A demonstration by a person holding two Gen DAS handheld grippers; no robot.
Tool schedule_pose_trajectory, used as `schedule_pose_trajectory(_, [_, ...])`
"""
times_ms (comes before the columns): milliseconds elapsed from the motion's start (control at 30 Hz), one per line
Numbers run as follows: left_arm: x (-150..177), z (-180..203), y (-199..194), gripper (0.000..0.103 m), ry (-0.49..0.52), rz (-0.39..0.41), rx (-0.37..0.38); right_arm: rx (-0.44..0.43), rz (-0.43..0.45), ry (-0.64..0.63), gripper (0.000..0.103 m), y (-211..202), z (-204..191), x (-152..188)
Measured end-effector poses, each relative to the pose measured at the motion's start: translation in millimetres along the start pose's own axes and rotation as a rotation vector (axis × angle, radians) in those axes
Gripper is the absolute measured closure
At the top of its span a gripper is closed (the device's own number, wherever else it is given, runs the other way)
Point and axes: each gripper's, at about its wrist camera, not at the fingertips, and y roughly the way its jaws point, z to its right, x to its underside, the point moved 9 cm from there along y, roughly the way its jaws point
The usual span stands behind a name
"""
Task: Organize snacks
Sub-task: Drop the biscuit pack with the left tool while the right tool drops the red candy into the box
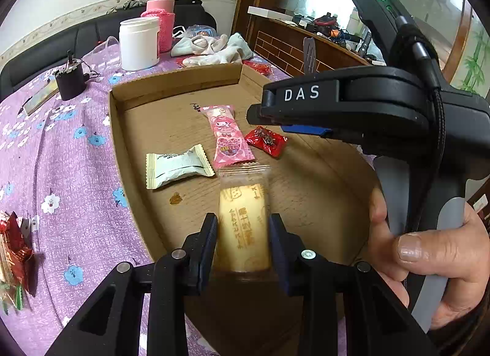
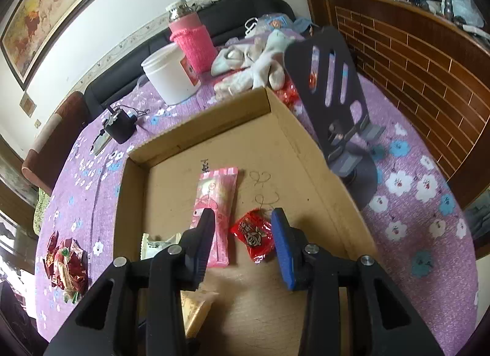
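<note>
1. The left gripper is pinching a yellow biscuit packet by its sides, both pads pressing on the wrapper; the packet is sitting low over the near part of the cardboard tray.
2. The right gripper is standing with its jaws spread apart and nothing pinched between them; a red candy is lying on the tray floor in the gap, apart from the black pad and just beside the blue one.
3. In the left wrist view, a hand is gripping the grey handle of the right gripper at the right edge.
4. Just beyond the biscuit packet, a white-green snack pack is lying to the left and a long pink packet is lying lengthwise in the middle of the tray, with the red candy just to its right.
5. A pile of red and gold wrapped snacks is sitting on the purple flowered tablecloth, left of the tray and well apart from it.
6. Right of the tray, a dark phone stand is standing upright on the cloth.
7. Past the tray's far wall, a white tub, a pink-sleeved bottle and bundled light socks are sitting together.
</note>
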Motion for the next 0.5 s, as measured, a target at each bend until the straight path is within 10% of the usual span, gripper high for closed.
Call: schedule_pose_trajectory(500, [-8, -19, -38, 0.059, -0.054, 0.062, -0.015, -0.121, 0.084, -0.040, 0.066, -23, -32, -7])
